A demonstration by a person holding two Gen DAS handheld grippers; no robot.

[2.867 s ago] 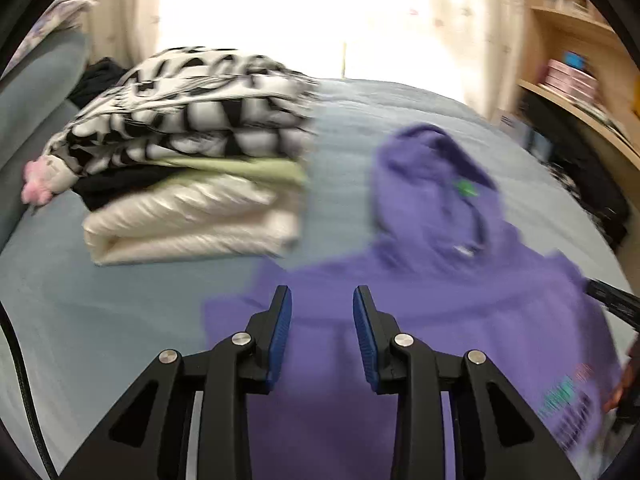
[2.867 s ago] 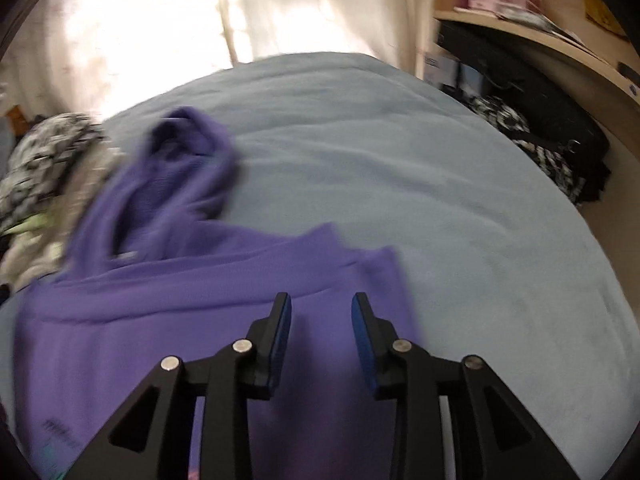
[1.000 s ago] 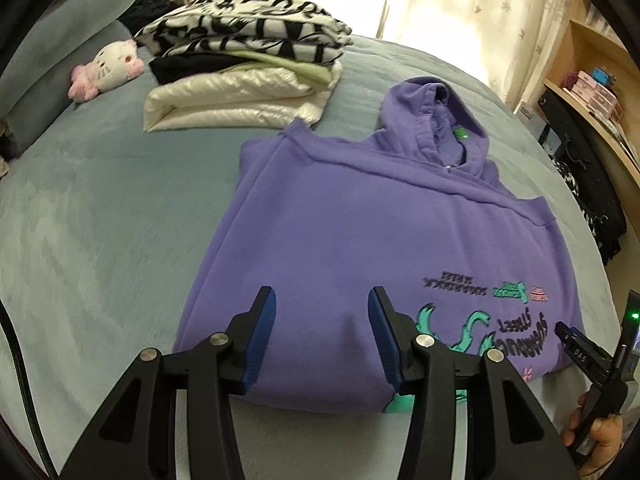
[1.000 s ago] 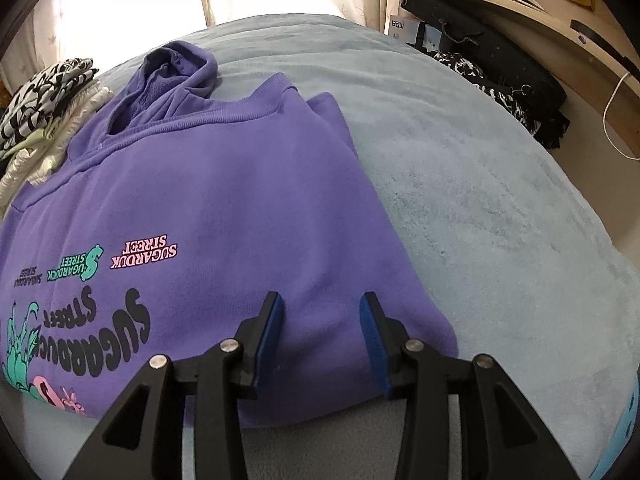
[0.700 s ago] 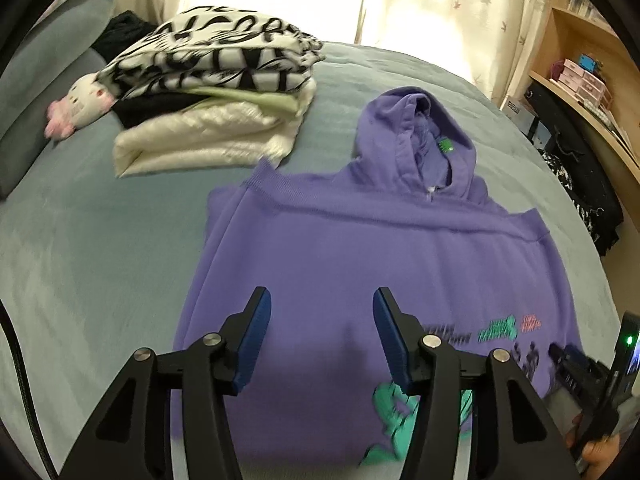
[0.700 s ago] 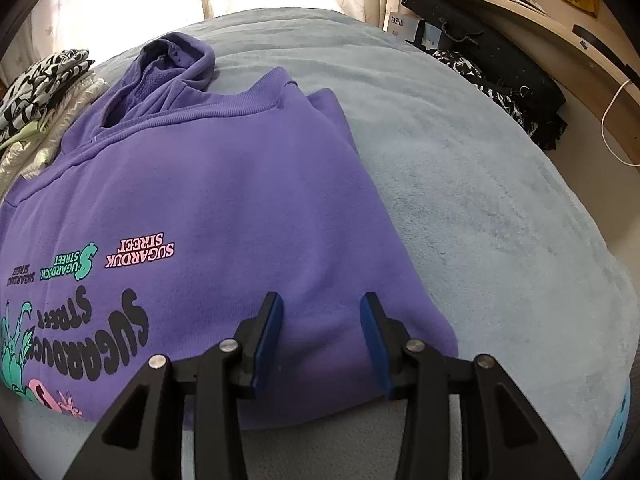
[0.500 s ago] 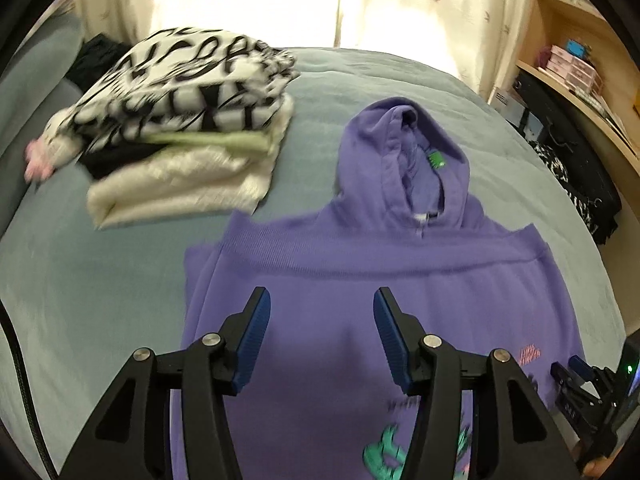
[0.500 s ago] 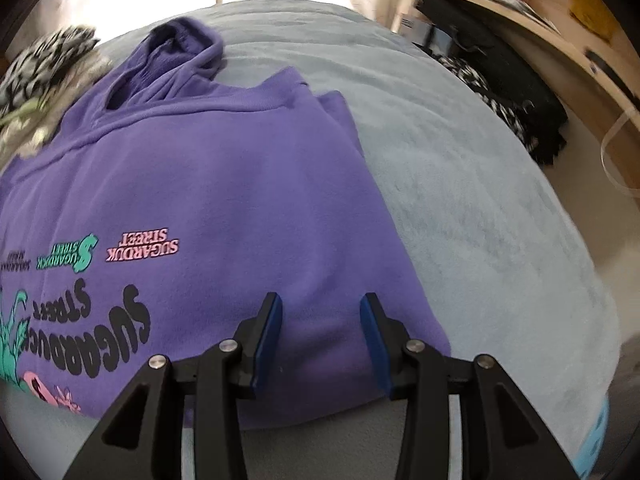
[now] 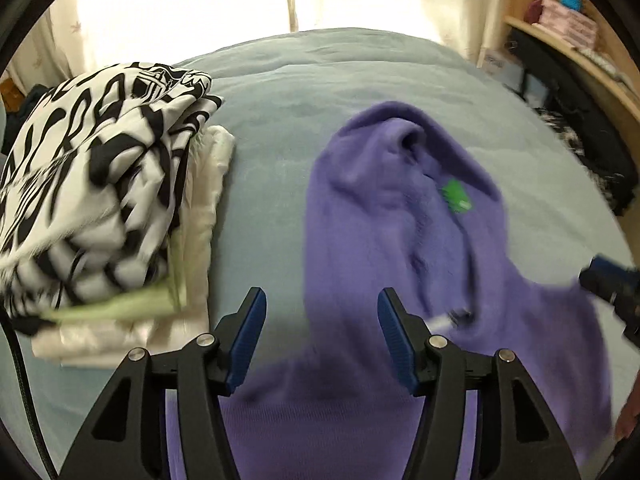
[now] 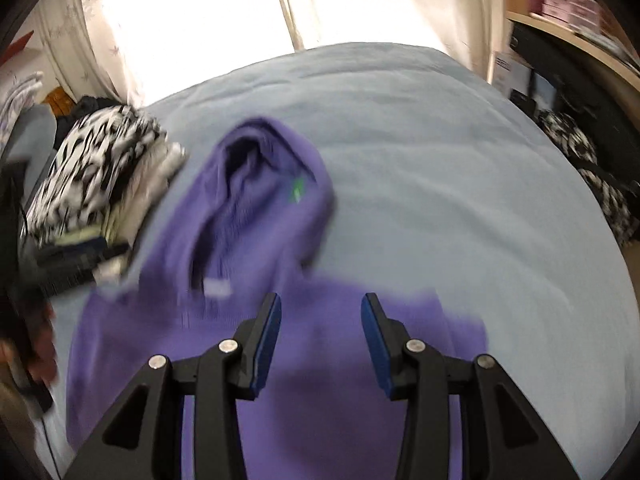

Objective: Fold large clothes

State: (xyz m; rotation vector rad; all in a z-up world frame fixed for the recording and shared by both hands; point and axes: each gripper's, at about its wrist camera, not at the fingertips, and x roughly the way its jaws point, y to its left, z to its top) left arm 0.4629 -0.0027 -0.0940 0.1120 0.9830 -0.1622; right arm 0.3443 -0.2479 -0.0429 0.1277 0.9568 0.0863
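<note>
- Purple hoodie (image 9: 384, 240) lies on a pale blue bed cover (image 9: 304, 80), filling the centre and lower part of both frames, its hood (image 10: 256, 184) pointing toward the top of the frame and a small green tag (image 9: 456, 196) showing inside the neck.
- Left gripper (image 9: 320, 332), at the bottom centre of the left wrist view, has its blue-padded jaws spread wide over the hoodie's shoulder area, grasping nothing.
- Right gripper (image 10: 320, 332), at the bottom centre of the right wrist view, is likewise released, jaws apart above the purple cloth.
- Stack of folded clothes (image 9: 100, 200), topped by a black-and-white patterned garment, sits at the left of the frame, beside the hoodie.
- Bright curtains (image 10: 192, 20) fill the top of the frame; wooden shelves (image 9: 580, 44) stand at upper right.
- Both views are motion-blurred.
</note>
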